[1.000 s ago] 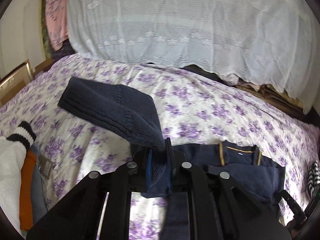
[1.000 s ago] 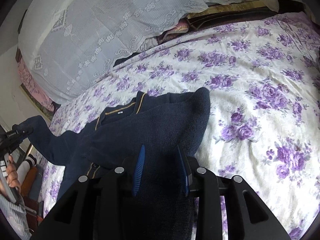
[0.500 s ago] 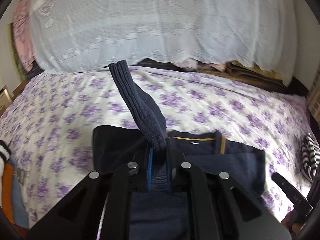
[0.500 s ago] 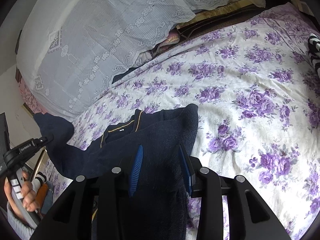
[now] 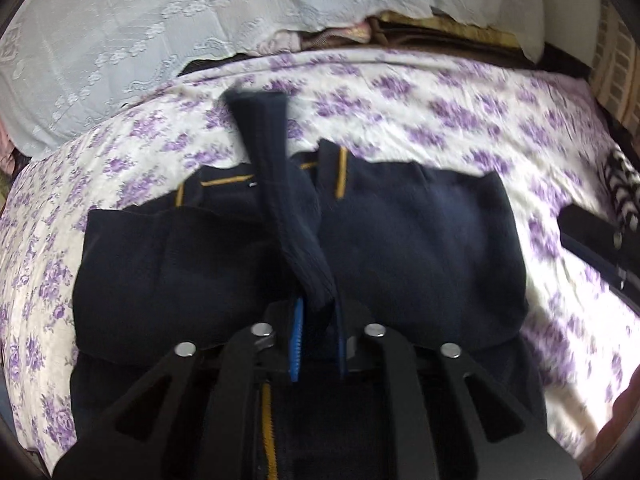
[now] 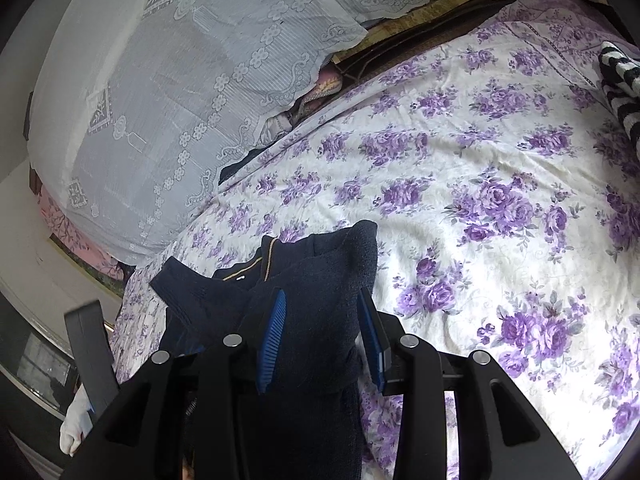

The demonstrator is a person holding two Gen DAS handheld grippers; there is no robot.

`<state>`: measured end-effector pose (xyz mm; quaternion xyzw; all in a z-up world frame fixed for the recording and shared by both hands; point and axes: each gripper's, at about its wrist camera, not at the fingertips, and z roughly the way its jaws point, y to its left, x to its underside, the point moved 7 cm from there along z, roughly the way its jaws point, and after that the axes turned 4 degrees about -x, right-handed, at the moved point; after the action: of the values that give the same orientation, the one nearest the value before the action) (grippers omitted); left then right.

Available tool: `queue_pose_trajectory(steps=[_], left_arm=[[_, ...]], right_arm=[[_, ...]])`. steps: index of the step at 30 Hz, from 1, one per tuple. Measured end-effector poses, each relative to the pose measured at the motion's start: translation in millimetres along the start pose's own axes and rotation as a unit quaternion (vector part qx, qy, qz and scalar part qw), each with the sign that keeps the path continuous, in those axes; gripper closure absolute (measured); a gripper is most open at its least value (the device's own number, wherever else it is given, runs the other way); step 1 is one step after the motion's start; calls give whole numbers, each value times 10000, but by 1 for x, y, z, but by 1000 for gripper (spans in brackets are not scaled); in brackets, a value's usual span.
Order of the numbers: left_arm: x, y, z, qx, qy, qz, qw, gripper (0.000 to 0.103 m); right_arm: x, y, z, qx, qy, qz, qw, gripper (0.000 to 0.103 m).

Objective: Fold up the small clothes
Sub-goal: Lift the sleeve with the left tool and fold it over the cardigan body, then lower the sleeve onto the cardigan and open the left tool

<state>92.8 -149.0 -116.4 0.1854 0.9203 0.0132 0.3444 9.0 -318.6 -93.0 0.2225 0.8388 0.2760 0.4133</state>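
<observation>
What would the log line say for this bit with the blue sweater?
left gripper: opening, sleeve between pads | right gripper: on sweater, grip unclear | step: sleeve folded over sweater on bed

A white bedsheet point(image 6: 460, 184) printed with purple roses is spread over the whole bed. Along the far edge, a bulky pile is draped in a white lace cover point(image 6: 180, 80), with something pink and a zipper tucked under its hem. A black-and-white striped piece of fabric point(image 6: 620, 76) is left at the sheet's right edge, well apart from everything else.
</observation>
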Motion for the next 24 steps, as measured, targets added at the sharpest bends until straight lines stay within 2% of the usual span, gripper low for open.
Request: queue_pose_trajectory(steps=[1,3,5,8,12,14,17,20,23,24], left_arm=[[2,0,-3,82,22,34,10000,77],[4,2,-15,129,-63,119,9998,32],[6,7,-29,3,-313,223,9993,18],[13,24,-50,-2,-567,340,9978,18],[12,86,-60,-338,-616,-246,9972,17],[9,115,-56,-530,-531,-573,9955,17],[8,161,-47,-628,-410,-1122,9908,17],[11,192,-33,-887,-292,-1329,9867,17],[22,214,-4,-1082,46,-1406,9841,17],[26,217,3,-1125,158,-1411,9834,17]], right_arm=[[0,0,1,-8,12,-4,10000,65],[1,1,1,-27,30,-14,10000,65],[1,3,2,-43,40,-40,10000,65],[3,6,4,-103,69,-96,9999,65],[8,8,8,-174,180,-104,9996,65],[11,12,12,-349,290,-44,9990,66],[16,19,18,-459,447,-112,9979,71],[21,23,36,-316,683,-123,9971,71],[27,23,58,19,968,-250,9950,72],[28,22,64,181,1025,-317,9941,76]])
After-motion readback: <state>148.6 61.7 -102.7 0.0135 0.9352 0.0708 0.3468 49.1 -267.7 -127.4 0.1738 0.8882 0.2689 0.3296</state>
